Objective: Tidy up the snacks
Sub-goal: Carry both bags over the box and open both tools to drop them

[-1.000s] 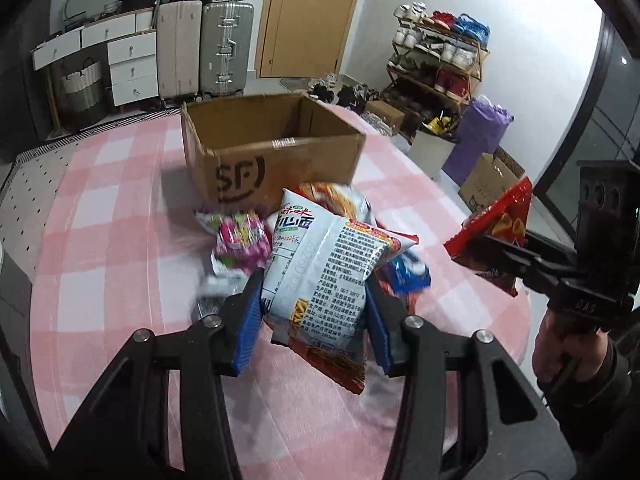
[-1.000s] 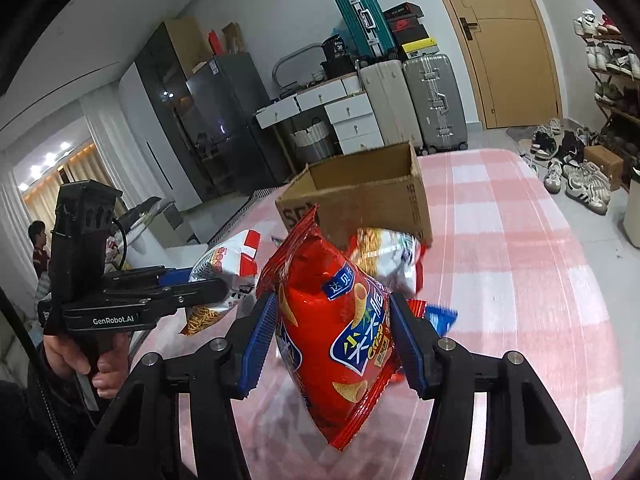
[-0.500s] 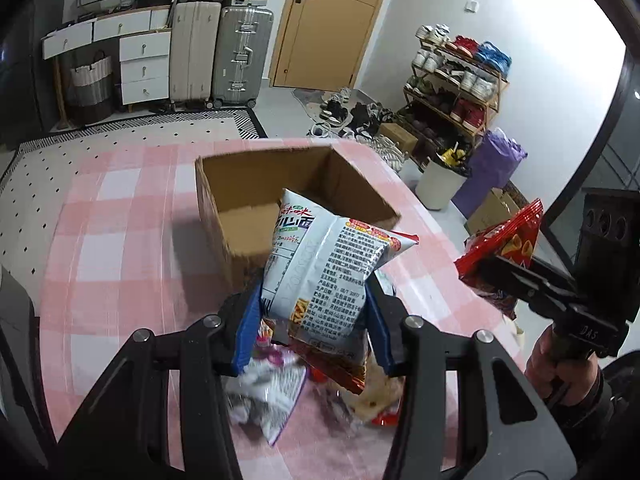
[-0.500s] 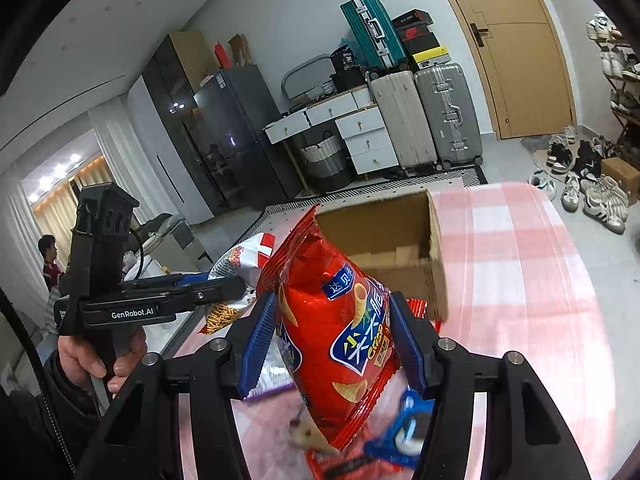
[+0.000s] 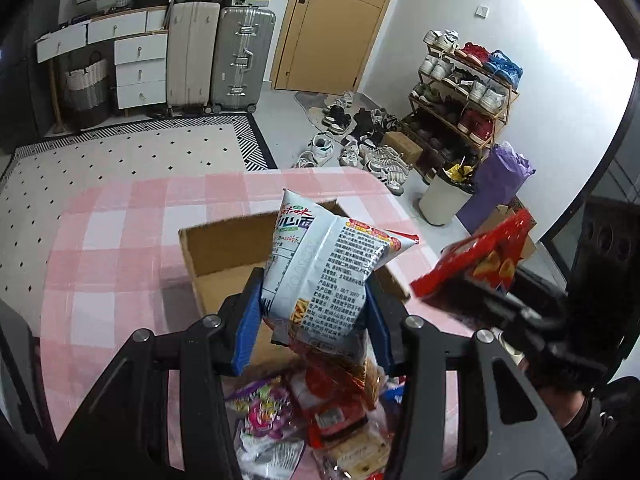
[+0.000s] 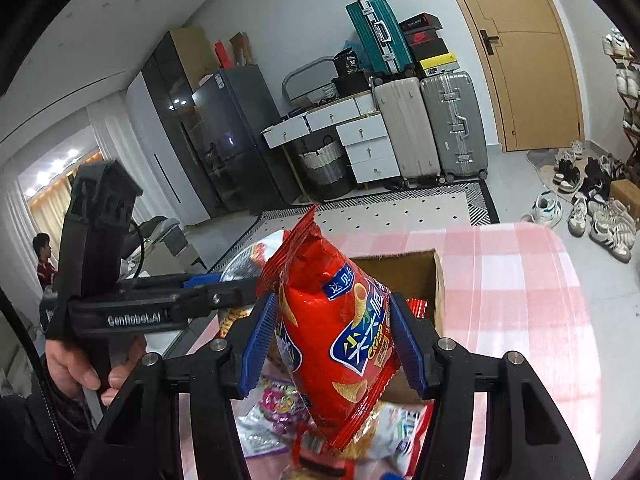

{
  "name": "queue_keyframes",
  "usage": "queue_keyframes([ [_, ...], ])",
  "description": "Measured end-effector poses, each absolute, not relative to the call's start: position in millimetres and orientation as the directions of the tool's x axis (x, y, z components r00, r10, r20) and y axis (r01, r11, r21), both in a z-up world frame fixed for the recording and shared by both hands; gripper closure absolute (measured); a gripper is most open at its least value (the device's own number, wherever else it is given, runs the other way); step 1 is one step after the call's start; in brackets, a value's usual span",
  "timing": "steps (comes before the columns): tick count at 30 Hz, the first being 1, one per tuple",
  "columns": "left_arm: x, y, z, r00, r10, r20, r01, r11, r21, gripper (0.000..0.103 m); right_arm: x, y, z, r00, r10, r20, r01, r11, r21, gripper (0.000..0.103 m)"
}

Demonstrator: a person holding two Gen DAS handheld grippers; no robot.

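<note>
Cardboard box [image 5: 224, 252] now sits right below both lifted claws, left [image 5: 312, 320] pinching the white bag [image 5: 320, 272], right [image 6: 336, 344] the red bag [image 6: 340, 320] — drop looks next.

Two upright suitcases [image 5: 224, 56] stand against the far wall beside a white drawer unit [image 5: 140, 68] and a woven basket [image 5: 86, 84]. A wooden door [image 5: 336, 20] adjoins a loaded shoe rack [image 5: 460, 92]. A teal suitcase [image 6: 378, 36] lies atop the units, near a dark refrigerator [image 6: 232, 136]
</note>
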State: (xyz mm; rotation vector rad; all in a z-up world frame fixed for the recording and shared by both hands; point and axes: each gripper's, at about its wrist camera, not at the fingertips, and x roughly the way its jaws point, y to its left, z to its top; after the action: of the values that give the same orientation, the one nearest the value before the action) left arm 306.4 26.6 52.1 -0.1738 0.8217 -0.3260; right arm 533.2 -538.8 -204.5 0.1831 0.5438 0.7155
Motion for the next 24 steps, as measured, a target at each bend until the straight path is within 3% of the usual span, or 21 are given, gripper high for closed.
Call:
queue_keyframes([
  [7,349,34,48,0.625,-0.33,-0.708,0.187,0.943,-0.275,0.059,564,-523,-211,0.627,0.641,-0.442,-0.559,0.766,0.317,0.046],
  [19,375,44,-13,0.567,-0.327,-0.756,0.151,0.943,-0.295,0.058,609,-501,-249,0.606,0.622,-0.496,-0.535,0.78,0.325,0.045],
  [21,376,41,-22,0.554,-0.316,-0.77,0.137,0.947,-0.29,0.048,614,-496,-255,0.601,0.615,-0.511,-0.533,0.785,0.317,0.042],
  [22,378,41,-25,0.548,-0.309,-0.777,0.131,0.949,-0.286,0.03,616,-494,-256,0.606,0.604,-0.518,-0.529,0.792,0.304,0.038],
  [23,375,40,-31,0.547,-0.308,-0.778,0.129,0.95,-0.285,0.019,616,-491,-258,0.612,0.597,-0.519,-0.533,0.796,0.287,0.023],
  [24,375,41,-31,0.557,-0.305,-0.772,0.124,0.95,-0.286,0.019,615,-490,-259,0.618,0.596,-0.512,-0.54,0.795,0.274,0.012],
])
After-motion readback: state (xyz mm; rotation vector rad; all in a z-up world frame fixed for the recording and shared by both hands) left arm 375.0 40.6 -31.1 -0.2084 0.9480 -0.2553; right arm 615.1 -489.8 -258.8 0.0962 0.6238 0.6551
